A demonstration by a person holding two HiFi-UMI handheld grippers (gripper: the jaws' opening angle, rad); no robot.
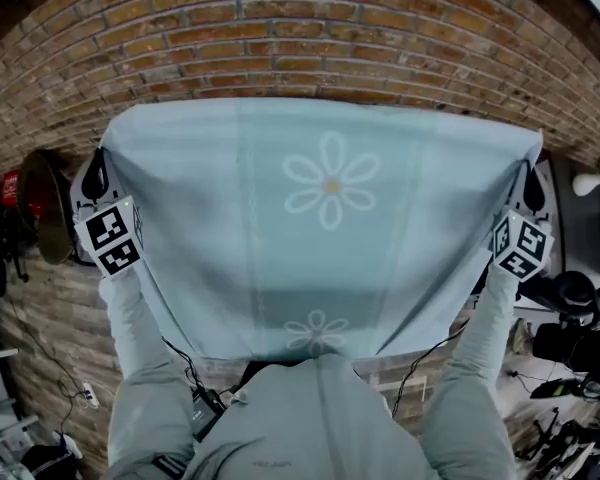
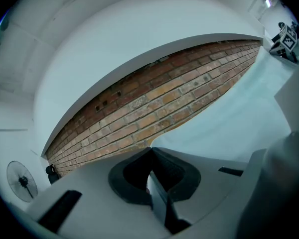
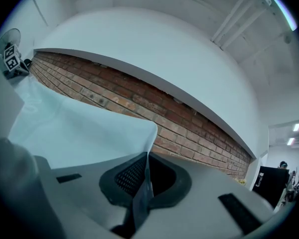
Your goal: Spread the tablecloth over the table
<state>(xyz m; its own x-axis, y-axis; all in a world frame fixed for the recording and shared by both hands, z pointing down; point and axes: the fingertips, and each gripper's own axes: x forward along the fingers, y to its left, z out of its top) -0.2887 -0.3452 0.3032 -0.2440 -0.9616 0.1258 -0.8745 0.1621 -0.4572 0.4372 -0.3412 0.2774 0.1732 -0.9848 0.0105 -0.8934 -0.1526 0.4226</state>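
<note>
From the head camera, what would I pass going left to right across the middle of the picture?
left gripper → tablecloth, its flower print about midway → right gripper

Matt cloth tablecloth (image 1: 320, 218); rough brick wall (image 1: 300, 38)

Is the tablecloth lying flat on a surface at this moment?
No, the tablecloth is held up in the air before the brick wall.

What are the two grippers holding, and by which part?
The tablecloth, stretched in the air: left gripper shut on its left upper corner, right gripper on its right upper corner.
</note>
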